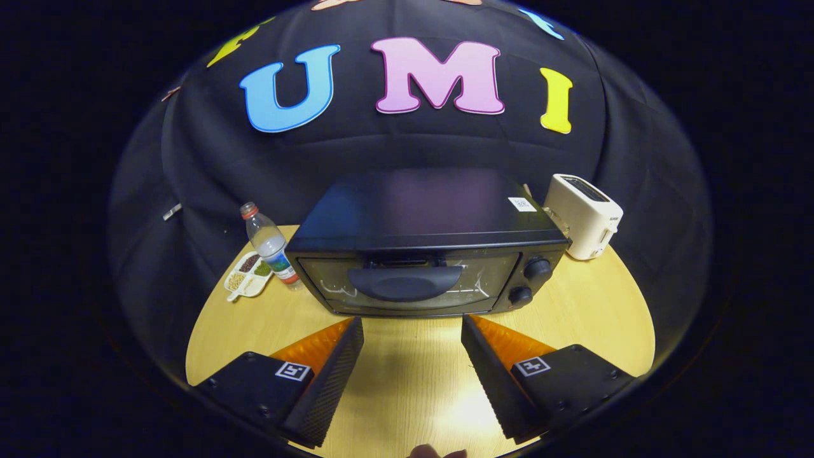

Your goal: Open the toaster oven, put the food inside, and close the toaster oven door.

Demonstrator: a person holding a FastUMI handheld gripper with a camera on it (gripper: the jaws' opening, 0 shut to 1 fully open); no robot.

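Your gripper [412, 326] with fingers spread wide and holding nothing, toaster oven [425, 254] just ahead of them on the wooden table [413, 375], its door closed, food tray [248, 275] beside a water bottle [269, 243] to the oven's left, white toaster [584, 216] at its right

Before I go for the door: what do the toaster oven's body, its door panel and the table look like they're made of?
Toaster oven body: likely painted metal, black with a soft sheen reflecting the wall. Door panel: probably glass, see-through, rack visible behind; its handle looks like matte dark plastic. Table: light wood or laminate, visible grain, slight gloss. The tongs hang open just short of the door.
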